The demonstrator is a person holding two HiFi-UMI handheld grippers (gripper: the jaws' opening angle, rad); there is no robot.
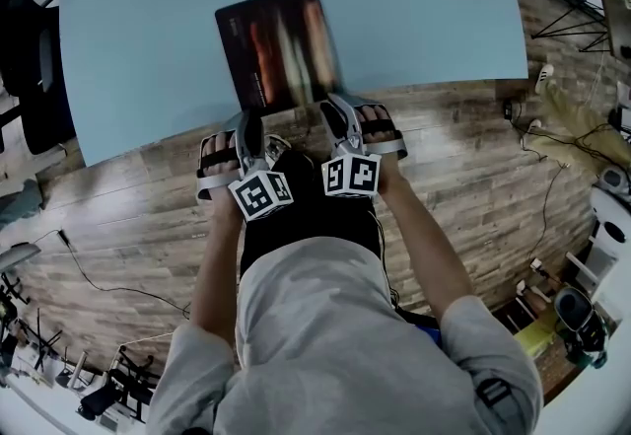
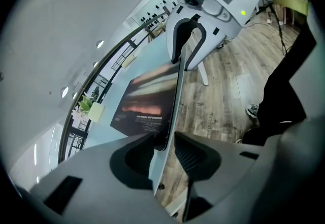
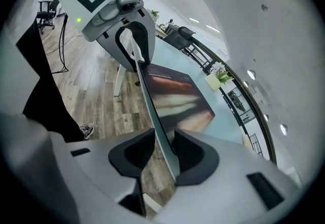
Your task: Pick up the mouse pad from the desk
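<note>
In the head view the mouse pad (image 1: 278,48) lies flat on the pale blue desk (image 1: 424,9), upper centre, its near edge at the desk's rim. The left gripper (image 1: 249,125) and right gripper (image 1: 338,112) sit side by side at that rim, but how their jaws stand is hard to read from above. The left gripper view settles it: its jaws are apart at lower centre, straddling the rim, with a corner of the pad in the gap and no pad pressing. The right gripper view shows the same from the other side, jaws apart across the rim with the pad to the upper right. Closing here, I'd worry they bite the desk slab too, or one catches only a corner and the pad droops or slips free.
</note>
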